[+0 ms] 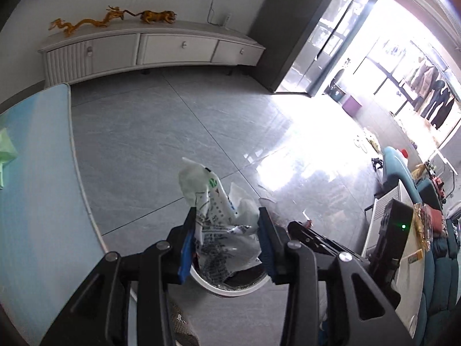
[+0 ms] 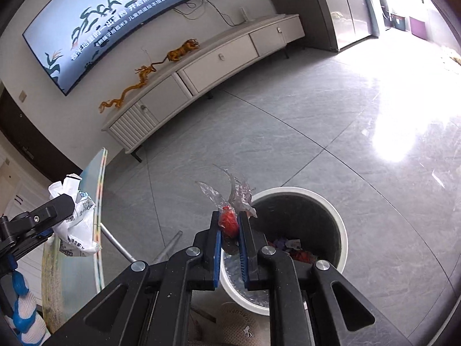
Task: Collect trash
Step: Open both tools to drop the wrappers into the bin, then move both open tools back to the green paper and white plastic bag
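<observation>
We hold a crumpled printed plastic bag (image 1: 222,216) in our left gripper (image 1: 227,216), jaws clamped on it above the bin (image 2: 299,201). Our right gripper (image 2: 229,219) pinches a red wrapper (image 2: 229,223) at the bin's rim.

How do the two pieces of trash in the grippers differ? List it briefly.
The white printed bag in the left gripper is opaque, crumpled and bulky; the clear wrapper in the right gripper is transparent, red at the pinch, and smaller. Both are clamped between blue pads near the white bin.
</observation>
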The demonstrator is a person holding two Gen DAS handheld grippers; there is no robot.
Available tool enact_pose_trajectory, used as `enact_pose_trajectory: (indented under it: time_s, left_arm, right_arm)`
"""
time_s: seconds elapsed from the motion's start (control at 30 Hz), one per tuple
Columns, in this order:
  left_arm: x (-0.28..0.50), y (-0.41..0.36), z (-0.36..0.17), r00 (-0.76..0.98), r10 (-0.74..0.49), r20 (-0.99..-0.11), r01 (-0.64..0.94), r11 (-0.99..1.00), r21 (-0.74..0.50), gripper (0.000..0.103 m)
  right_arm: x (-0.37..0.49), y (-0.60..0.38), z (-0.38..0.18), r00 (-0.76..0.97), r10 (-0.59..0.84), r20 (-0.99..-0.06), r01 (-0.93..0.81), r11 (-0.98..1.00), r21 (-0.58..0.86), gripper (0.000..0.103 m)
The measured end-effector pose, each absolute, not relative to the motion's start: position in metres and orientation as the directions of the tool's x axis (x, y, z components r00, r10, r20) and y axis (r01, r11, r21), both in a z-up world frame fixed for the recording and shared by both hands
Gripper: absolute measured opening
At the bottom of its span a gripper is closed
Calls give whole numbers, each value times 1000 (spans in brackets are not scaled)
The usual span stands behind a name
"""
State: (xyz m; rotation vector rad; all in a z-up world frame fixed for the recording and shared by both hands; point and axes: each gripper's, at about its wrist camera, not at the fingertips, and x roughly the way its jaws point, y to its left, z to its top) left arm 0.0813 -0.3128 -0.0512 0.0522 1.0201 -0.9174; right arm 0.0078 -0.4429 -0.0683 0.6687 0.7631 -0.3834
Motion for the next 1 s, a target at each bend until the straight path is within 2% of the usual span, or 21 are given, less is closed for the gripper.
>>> enact_pose_trajectory:
  time_s: [0.13, 0.2, 0.37, 0.67, 0.83, 1.0]
  left_arm:
    - [80, -343, -65, 103, -654, -749, 697, 585, -415, 48]
    - [79, -352, -68, 74, -659, -748, 708, 563, -426, 53]
    - [84, -349, -68, 77, -655, -752, 712, 564, -418, 54]
    - [113, -278, -26, 335, -599, -727, 650, 706, -282, 54]
    - [118, -216, 0, 479, -539, -693, 572, 790, -220, 54]
    - [117, -150, 28, 600, -468, -648, 487, 857, -168, 54]
  right_arm:
    - [0, -460, -83, 639, -108, -762, 601, 687, 407, 26]
    - [-4, -463, -86, 628, -117, -769, 618, 676, 402, 28]
    - [-8, -463, -87, 619, -121, -776, 633, 661, 402, 29]
    - [8, -438, -51, 673, -111, -731, 564, 717, 410, 29]
    - [19, -407, -25, 713, -90, -695, 497, 764, 411, 36]
    - [31, -370, -1, 744, -59, -665, 420, 816, 398, 38]
